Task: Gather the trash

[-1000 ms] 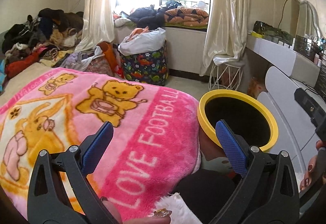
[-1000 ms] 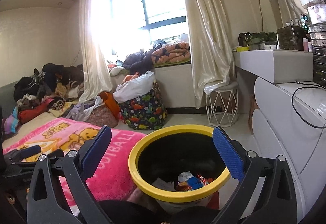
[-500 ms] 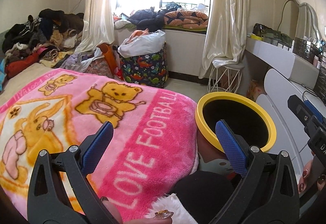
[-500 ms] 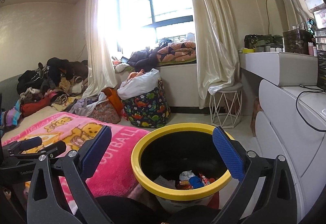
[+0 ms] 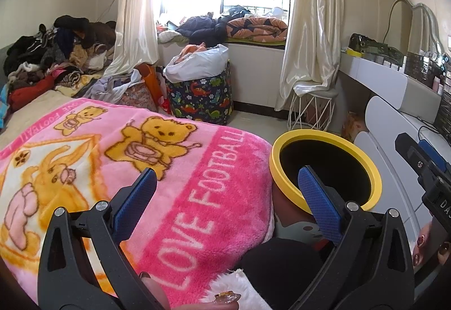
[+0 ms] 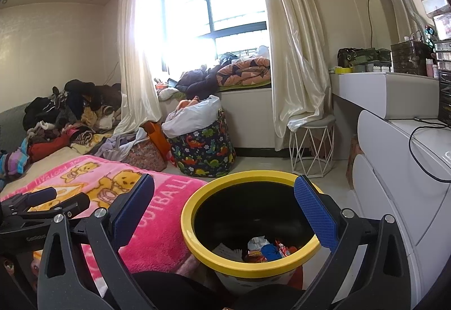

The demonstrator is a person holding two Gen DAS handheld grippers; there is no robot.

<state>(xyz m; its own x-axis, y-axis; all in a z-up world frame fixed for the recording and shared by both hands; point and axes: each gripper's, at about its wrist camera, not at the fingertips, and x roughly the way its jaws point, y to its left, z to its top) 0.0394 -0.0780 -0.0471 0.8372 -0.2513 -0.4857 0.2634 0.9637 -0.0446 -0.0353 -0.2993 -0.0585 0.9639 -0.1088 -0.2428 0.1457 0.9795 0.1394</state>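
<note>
Yellow plastic rims the trash bin [image 5: 325, 167], which from the left wrist view stands on the floor just beside the bed's pink blanket [image 5: 146, 169]. The left gripper [image 5: 225, 197] hangs over the blanket's edge with its blue fingers [image 5: 318, 202] wide apart and nothing between them. No loose litter shows on the blanket from here. The other tool pokes in at the far right edge.

From the right wrist view, the right gripper [image 6: 222, 211] hovers above the bin [image 6: 248, 228], fingers [image 6: 315, 214] spread and empty too. Down inside lie crumpled wrappers and paper [image 6: 265, 249], so some rubbish is already in.

I'd judge this a pause between pieces: both tools are free, searching for the next bit. That next move calls for turning away from the bin toward the floor or bed to find something worth picking up.
</note>
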